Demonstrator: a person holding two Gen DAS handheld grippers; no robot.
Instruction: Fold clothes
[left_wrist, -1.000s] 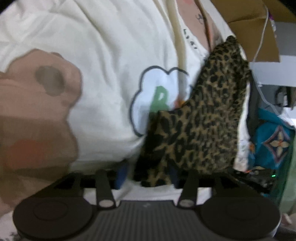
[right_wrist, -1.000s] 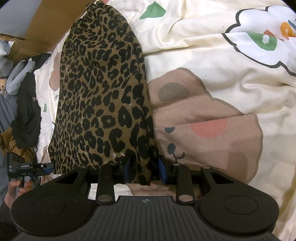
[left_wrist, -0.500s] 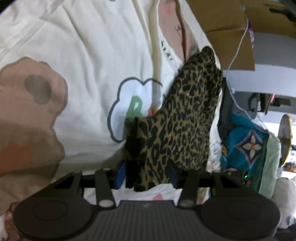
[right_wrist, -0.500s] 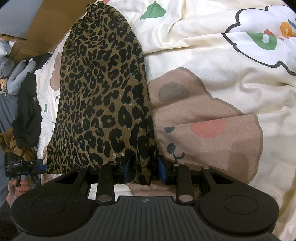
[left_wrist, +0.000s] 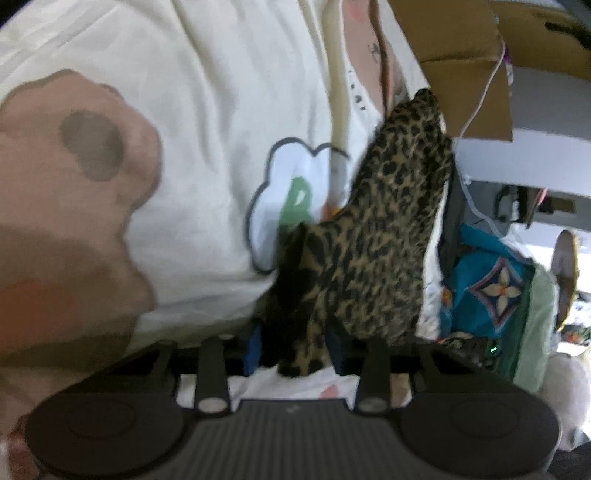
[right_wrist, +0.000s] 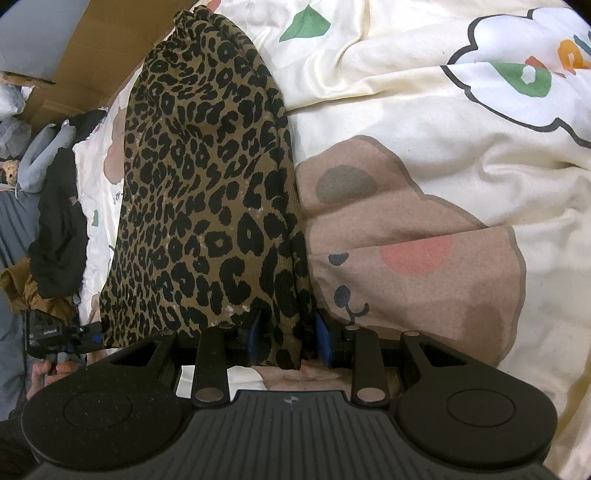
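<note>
Leopard-print garment (right_wrist: 207, 206) lies lengthwise on the bed, over the cream cartoon duvet (right_wrist: 406, 122). In the right wrist view it runs from the near edge to the far left, beside the brown bear print (right_wrist: 399, 236).

Step in hand, as we judge it: getting both near corners gripped before lifting the near end over toward the far end.

How we would do it well:
- Let the left grip finish before any lift; a half-caught corner will likely slip.
- Raise both hands together and level, so the fold line runs straight across.
- Keep the cloth lightly taut between the two grips; slack would let it bunch.
- Clear the duvet on the lift, so no bedding comes up with it.

Right tongs (right_wrist: 286, 343): blue pads (right_wrist: 322, 341) partly apart with the near right corner of the garment between them; they look clamped on it.

Left tongs (left_wrist: 295, 349): jaws closing, a bunched fold of the garment (left_wrist: 369, 236) between them. This view is blurred, so we cannot tell whether the pads press yet.
</note>
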